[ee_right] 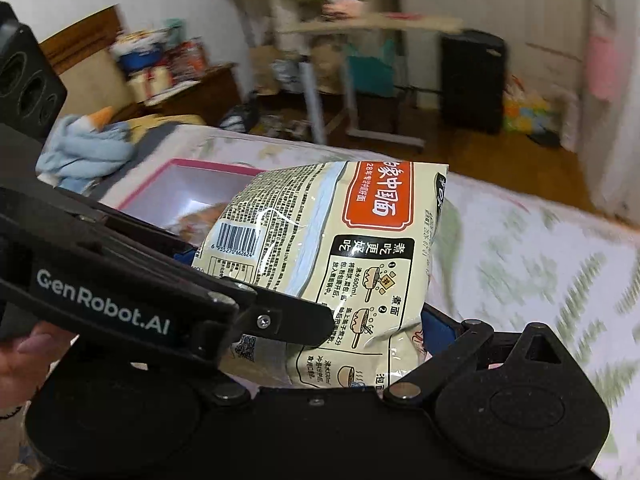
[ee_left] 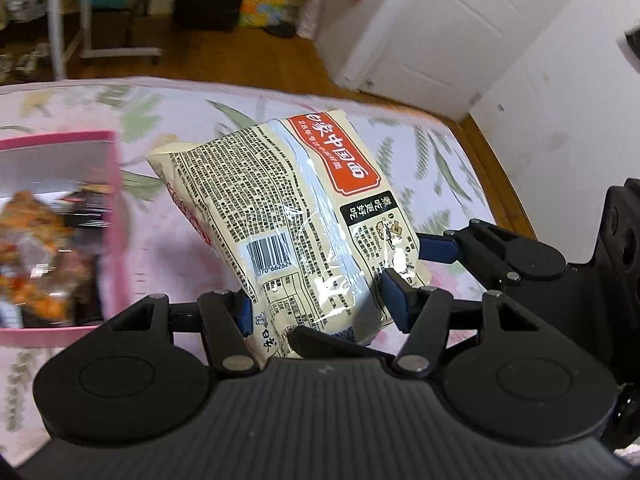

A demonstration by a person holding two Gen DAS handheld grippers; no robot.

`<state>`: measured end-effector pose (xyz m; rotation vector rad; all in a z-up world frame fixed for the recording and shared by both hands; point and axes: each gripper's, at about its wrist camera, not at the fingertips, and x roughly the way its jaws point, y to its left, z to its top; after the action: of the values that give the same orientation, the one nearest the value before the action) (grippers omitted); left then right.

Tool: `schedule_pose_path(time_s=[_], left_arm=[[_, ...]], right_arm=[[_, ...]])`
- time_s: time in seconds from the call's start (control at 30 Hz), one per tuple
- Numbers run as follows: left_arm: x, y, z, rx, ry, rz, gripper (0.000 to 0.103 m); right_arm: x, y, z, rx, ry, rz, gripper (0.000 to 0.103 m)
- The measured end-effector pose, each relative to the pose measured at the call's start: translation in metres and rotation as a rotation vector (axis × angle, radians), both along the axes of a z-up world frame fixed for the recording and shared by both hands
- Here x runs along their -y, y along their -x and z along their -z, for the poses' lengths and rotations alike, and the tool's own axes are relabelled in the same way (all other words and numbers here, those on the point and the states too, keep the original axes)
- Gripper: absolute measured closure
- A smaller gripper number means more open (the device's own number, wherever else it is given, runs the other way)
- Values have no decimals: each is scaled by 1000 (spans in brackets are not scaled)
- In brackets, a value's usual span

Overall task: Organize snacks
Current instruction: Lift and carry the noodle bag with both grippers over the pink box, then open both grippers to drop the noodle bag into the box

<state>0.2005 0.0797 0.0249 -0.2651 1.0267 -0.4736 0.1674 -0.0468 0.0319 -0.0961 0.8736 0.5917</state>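
Two hand-held grippers share one noodle packet (ee_left: 304,216) above the bed (ee_left: 420,148). Nearest the camera, the left hand-held gripper (ee_left: 320,304) pinches the bottom of the packet between its blue pads, one pad on each side. In the other view, the right hand-held gripper (ee_right: 308,304) seems to pinch the same packet (ee_right: 332,256) at its lower corner. One blue finger shows beside the packet, but the other is hidden under the left tool's arm, so its hold cannot be told for sure.

The packet hangs in the air, tilted, with its top leaning away. The pink box (ee_left: 114,220) sits on the bed near the bed's left side, just beside the packet. Other snacks (ee_left: 36,248) already lie inside it.

Things could go wrong from here. The wrapper is shiny and slippery, so the packet could slide out and drop on the bed. If the two tools pull apart from each other, the wrapper could rip. If they squeeze too hard, the noodles inside could crack. The packet also looks big beside the box, so it could catch on the pink rim or squash the snacks beneath. A fast swing could knock the box over.
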Motion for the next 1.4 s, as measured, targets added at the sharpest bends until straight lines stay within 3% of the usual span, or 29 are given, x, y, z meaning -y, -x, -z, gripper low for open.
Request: schedule_pose_path(time_s=[0.13,0.4,0.53,0.67,0.8,0.9,1.03,1.23,1.4], left_arm=[[-52,4,-6,11,-9,-102,44],[-155,-1,8,-36,-68,-370,43],[-193,-16,29,-82,-84,-431,43],[-222,-37,47,-129,-95,-461,43],[-231,-44,53,-120,-192,-550,40],[-236,-45,60,-130,-217,-580,36],[-228,-36,55,-53,-315,-596,36],[-214,-13,47,-15,-288,-541,40],[-198,3,45,-20,-189,-499,40]], right_arm=[[-46,-15,0,10,-36,-131,3],[-150,-61,32,-18,-115,-419,4],[-182,-77,53,-47,-135,-439,4],[-200,-95,73,-117,-184,-383,4],[-221,-110,90,-192,-203,-325,4],[-222,-102,92,-158,-135,-316,3],[-205,-88,87,-87,-64,-285,3],[-150,-56,68,-19,-108,-157,5],[-111,-20,50,70,-98,-94,8]])
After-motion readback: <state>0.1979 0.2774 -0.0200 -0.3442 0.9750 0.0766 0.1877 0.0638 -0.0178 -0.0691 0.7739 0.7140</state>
